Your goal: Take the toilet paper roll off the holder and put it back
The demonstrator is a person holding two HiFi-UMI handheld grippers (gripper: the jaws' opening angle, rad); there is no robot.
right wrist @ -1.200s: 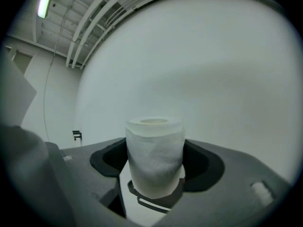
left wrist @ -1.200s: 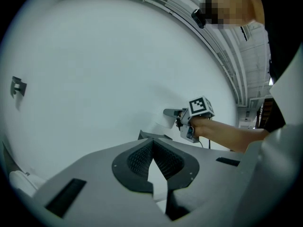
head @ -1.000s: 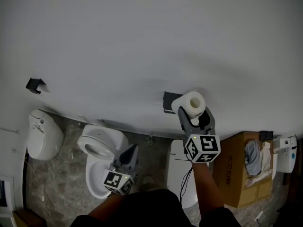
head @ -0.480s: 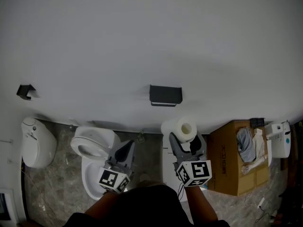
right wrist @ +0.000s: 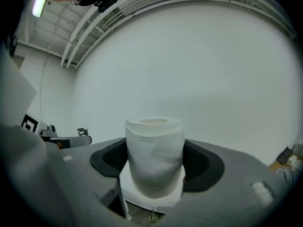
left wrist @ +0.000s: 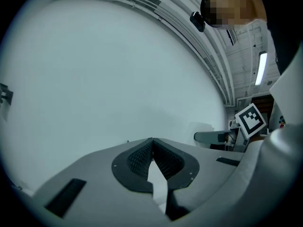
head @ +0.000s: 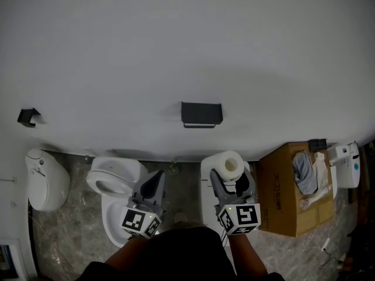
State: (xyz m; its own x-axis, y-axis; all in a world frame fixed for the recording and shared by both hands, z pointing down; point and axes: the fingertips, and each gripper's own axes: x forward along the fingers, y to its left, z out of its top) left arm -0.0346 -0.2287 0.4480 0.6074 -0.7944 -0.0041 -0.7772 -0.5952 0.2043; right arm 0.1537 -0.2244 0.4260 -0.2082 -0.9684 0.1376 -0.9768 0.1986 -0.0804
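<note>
Jaws of right gripper [right wrist: 155, 145] clamp one roll [right wrist: 154, 171].

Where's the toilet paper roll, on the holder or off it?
Off. The roll sits clamped in the right hand-held gripper, below the bare wall holder.

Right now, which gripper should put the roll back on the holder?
Right. The right gripper is clamped on the roll, just below the holder. The left gripper is shut, empty and further to the side.
</note>
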